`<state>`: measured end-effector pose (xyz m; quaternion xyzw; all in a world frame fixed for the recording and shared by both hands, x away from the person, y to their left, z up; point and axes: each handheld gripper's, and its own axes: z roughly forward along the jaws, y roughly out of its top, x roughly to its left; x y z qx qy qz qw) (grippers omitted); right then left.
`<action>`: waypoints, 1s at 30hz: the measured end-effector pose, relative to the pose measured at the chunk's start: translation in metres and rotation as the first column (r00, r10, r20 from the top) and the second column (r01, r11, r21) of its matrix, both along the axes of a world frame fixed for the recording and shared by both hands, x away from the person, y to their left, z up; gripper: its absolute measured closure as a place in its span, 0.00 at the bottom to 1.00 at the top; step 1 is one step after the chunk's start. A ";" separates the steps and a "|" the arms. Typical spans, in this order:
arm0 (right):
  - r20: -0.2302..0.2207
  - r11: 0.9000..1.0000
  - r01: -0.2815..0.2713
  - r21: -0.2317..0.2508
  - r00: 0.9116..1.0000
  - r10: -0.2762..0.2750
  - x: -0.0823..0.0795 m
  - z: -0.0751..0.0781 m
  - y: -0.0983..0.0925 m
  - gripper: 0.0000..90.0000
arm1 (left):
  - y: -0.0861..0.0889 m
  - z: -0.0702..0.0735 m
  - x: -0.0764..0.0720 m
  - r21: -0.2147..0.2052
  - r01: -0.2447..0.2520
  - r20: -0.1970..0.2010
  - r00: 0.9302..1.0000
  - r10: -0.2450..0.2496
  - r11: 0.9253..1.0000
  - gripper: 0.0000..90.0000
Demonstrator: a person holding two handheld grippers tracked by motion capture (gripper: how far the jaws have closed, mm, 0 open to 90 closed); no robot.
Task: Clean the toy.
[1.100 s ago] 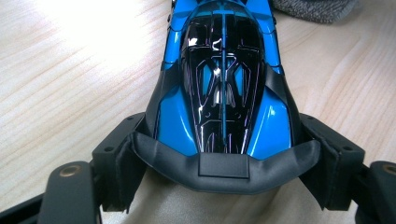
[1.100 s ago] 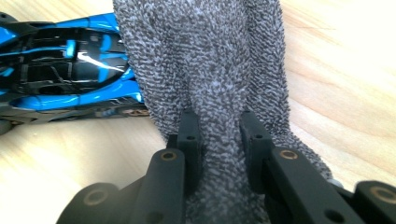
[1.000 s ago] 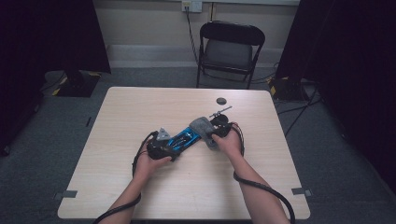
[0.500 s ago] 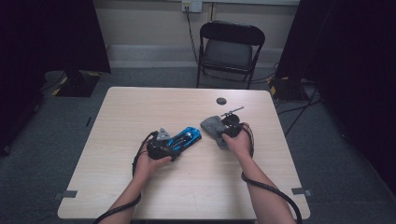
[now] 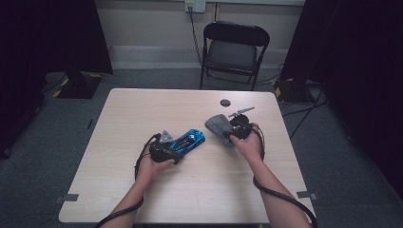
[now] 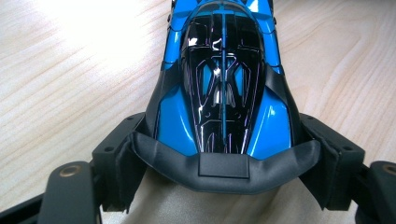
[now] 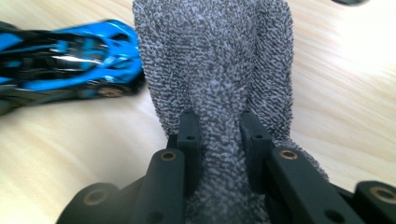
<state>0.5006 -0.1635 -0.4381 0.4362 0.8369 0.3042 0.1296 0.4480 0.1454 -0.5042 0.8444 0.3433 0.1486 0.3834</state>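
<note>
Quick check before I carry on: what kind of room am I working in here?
Probably a recording or lab room, not a home: a bare wooden table on grey carpet, dark curtains at both sides, a black folding chair behind, and cables on the floor.

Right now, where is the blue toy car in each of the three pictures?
High view: the blue toy car lies mid-table, its rear held in the left gripper.
Left gripper view: it fills the middle and top, its rear between the jaws.
Right gripper view: upper left, lying on the table beside the grey cloth.
Shared landmark: the light wooden table under the car.
</note>
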 end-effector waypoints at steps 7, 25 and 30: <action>0.006 0.997 -0.066 0.038 0.998 0.066 -0.011 0.010 0.018 0.83 | 0.000 0.000 0.000 0.006 0.004 0.001 1.000 -0.004 1.000 0.27; 0.004 0.954 -0.300 -0.001 0.954 0.300 -0.041 0.000 0.085 0.83 | 0.000 0.000 0.000 0.006 0.004 0.001 1.000 -0.004 1.000 0.27; -0.013 0.939 -0.343 -0.014 0.939 0.343 -0.046 -0.005 0.104 0.82 | 0.001 0.001 0.000 0.017 0.006 0.009 1.000 -0.006 1.000 0.27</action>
